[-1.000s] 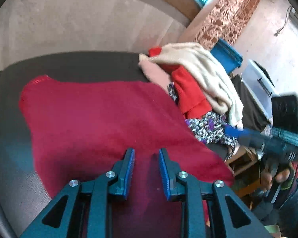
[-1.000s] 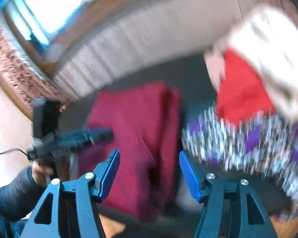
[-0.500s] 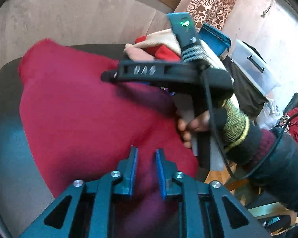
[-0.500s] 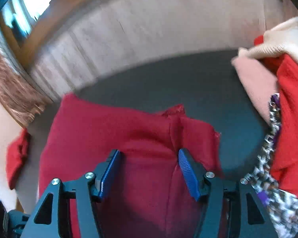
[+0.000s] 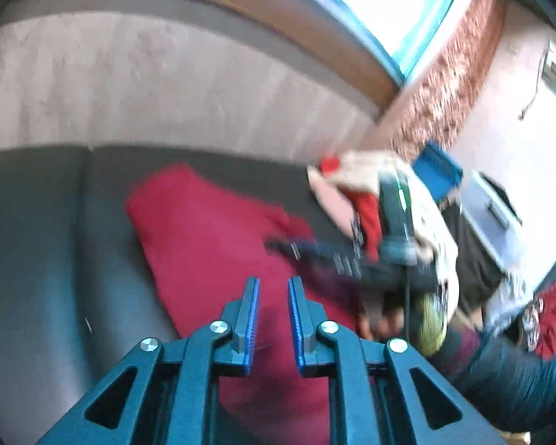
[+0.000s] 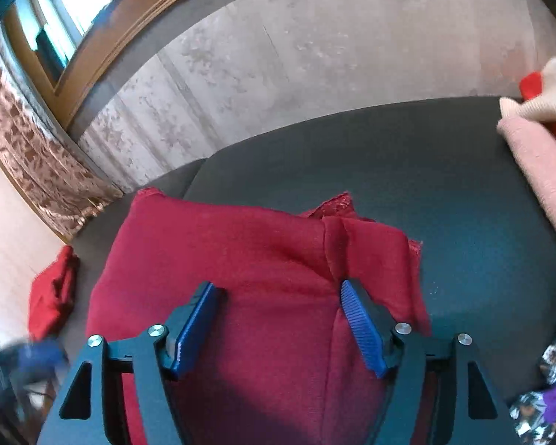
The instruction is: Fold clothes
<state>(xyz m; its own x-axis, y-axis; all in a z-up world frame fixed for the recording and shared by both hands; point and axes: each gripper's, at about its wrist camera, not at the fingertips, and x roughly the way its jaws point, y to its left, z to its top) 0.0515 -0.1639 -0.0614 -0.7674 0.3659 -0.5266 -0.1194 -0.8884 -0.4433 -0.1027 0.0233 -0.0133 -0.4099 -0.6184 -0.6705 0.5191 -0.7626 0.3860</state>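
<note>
R tongs opening over maroon cloth

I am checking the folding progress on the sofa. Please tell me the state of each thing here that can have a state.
Dark red cloth: folded over on the seat, one corner still sticking out.
Pile of clothes: heaped, unfolded.
Small red garment: crumpled, beside the seat edge.
Left tongs: narrow gap, nothing pinched.
Right tongs: opening above the cloth, gripping nothing.
</note>
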